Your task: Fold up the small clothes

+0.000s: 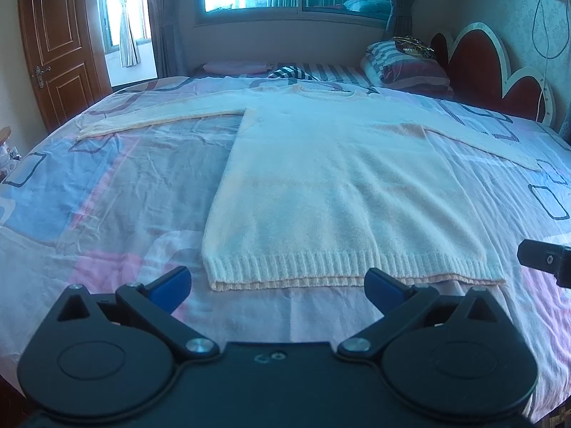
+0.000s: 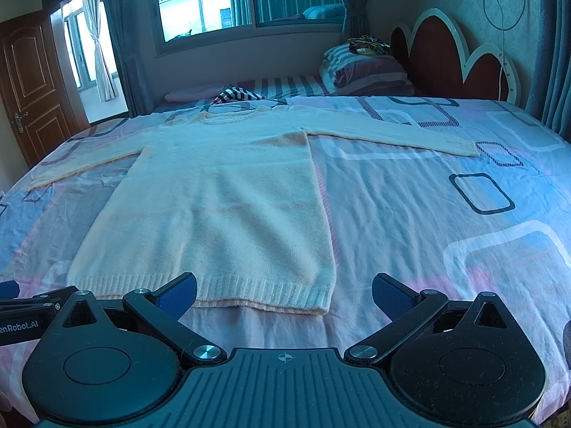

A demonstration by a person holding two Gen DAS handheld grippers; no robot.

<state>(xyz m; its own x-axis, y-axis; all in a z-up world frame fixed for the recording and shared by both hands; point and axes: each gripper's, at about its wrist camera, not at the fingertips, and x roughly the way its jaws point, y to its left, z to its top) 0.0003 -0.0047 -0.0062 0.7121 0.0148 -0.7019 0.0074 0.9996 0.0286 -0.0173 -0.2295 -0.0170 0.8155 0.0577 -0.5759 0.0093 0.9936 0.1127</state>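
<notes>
A pale cream knit sweater (image 1: 335, 185) lies flat on the bed, ribbed hem nearest me, both sleeves spread out sideways. It also shows in the right wrist view (image 2: 217, 207). My left gripper (image 1: 278, 287) is open and empty, just short of the hem, over its left part. My right gripper (image 2: 283, 294) is open and empty, at the hem's right corner. The right gripper's edge shows at the far right of the left wrist view (image 1: 546, 258), and the left gripper shows at the left edge of the right wrist view (image 2: 25, 306).
The bed has a pastel sheet (image 2: 446, 214) with square patterns. Striped pillows (image 2: 367, 67) and a checked cloth (image 2: 237, 94) lie at the far side by a red headboard (image 2: 446, 53). A wooden door (image 1: 59, 46) stands at left.
</notes>
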